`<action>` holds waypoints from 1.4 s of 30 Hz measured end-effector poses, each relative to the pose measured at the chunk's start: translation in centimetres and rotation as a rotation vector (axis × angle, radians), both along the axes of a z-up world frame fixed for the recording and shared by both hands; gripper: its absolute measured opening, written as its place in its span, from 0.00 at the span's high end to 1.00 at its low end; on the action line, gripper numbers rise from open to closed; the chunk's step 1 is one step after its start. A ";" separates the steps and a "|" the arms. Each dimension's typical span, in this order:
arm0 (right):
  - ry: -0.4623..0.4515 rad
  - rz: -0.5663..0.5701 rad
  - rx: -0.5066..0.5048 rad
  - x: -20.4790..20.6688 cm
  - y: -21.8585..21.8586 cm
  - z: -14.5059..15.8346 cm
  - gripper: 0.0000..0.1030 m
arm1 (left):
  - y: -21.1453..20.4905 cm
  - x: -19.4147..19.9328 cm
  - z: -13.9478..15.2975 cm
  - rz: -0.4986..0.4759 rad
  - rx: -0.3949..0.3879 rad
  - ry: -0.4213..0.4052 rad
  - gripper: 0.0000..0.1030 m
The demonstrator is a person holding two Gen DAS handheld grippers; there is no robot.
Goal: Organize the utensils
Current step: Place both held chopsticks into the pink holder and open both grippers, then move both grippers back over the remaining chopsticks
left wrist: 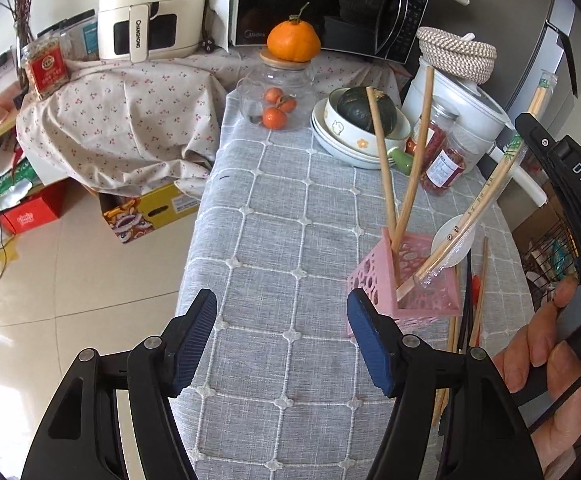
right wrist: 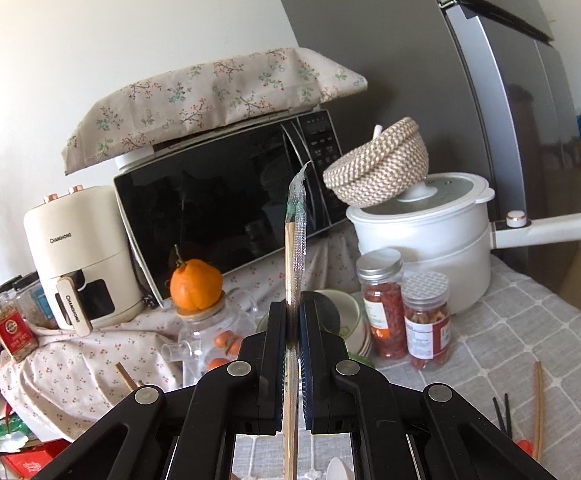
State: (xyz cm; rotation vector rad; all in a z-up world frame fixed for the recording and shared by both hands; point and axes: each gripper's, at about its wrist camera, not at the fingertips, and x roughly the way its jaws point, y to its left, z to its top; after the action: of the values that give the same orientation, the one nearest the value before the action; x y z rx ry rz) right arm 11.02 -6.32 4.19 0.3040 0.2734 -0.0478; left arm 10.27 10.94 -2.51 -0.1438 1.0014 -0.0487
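Chopsticks (right wrist: pixel 295 240) in a clear wrapper were clamped between the pads of the right gripper (right wrist: pixel 292 320), which pointed them up toward the microwave (right wrist: pixel 226 208). In the left wrist view the same wrapped pair slanted down with its lower end inside the pink holder (left wrist: pixel 374 276), where two bare chopsticks (left wrist: pixel 400 152) already stood leaning apart. A hand (left wrist: pixel 546 344) gripped the right tool at that view's right edge. The left gripper (left wrist: pixel 282 340) hung over the grey cloth (left wrist: pixel 290 200) just left of the holder, its blue pads spread wide with nothing between them. A white spoon (left wrist: pixel 450 240) lay behind the holder, and more loose chopsticks (left wrist: pixel 478 288), wooden and black, lay on the cloth to its right.
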 end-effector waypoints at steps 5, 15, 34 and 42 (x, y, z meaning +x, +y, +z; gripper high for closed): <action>0.034 -0.009 -0.010 0.3 0.7 -1.9 0.94 | 0.3 0.1 -0.3 0.009 -0.007 0.014 0.32; 0.091 0.039 0.041 -2.0 -1.8 -1.7 0.62 | -1.0 -0.3 0.1 -0.027 0.005 -0.007 0.32; 0.451 0.029 -0.018 -4.6 -14.1 -2.5 0.23 | -6.6 -2.3 -0.8 -0.154 0.028 0.009 0.23; 0.636 0.002 0.047 -3.2 -17.5 -5.6 0.20 | -8.5 -2.8 -1.6 -0.212 0.034 0.033 0.23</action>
State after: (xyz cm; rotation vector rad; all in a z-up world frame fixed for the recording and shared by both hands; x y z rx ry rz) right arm 7.81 -23.79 -1.40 0.3298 0.9063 -0.1366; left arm 7.50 2.44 -4.09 -0.0073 1.0469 -0.2236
